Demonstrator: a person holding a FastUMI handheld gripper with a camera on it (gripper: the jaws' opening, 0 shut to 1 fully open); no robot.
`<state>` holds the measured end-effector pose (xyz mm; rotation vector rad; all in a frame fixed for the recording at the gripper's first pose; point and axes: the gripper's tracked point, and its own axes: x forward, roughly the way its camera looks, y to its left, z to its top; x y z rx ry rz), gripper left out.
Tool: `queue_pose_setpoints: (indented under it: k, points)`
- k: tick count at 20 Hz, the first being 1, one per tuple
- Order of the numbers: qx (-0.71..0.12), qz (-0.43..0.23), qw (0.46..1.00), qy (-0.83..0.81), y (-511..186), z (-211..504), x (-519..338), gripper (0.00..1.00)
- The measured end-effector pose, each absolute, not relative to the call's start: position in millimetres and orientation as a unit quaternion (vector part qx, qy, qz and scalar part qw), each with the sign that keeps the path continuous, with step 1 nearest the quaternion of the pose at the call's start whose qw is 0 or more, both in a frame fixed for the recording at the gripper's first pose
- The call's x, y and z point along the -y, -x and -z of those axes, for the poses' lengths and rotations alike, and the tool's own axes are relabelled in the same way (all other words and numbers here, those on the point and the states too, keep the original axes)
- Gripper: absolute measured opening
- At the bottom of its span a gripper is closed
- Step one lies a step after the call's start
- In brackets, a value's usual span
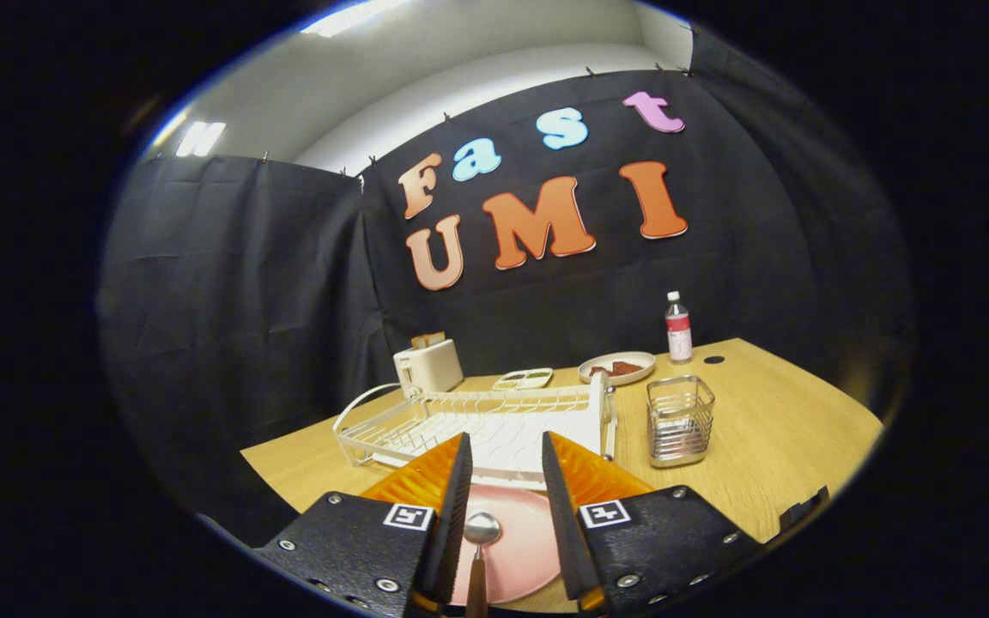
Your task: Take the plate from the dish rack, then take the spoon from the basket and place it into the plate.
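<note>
Bright ceiling light; warped fisheye edges

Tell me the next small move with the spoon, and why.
Probably draw the gripper straight back. Its fingers stand apart and the spoon lies between them on the pink plate, so the placing looks done; the dish rack lies just ahead.

Spoon on the pink plate, rack and basket beyond

The pink plate (516, 549) lies flat on the table, in front of the white wire dish rack (477, 425). A metal spoon (479, 541) with a brown handle rests on it, bowl pointing toward the rack. The wire basket (679, 421) stands upright just beside the rack.
</note>
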<state>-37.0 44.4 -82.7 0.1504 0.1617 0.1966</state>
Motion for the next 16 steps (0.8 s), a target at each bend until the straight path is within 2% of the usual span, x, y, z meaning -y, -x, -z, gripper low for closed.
queue_pose_setpoints:
  k: [2, 4, 6, 16]
  points:
    - [-0.055, -0.067, 0.994, -0.061, 29, 61, -30, 0.62]
    - [-0.034, -0.038, 0.998, -0.041, 22, 43, -19, 0.74]
    - [-0.018, -0.012, 1.0, -0.023, 16, 29, -9, 0.8]
    - [0.039, 0.025, 0.999, 0.004, 4, -38, -14, 0.88]
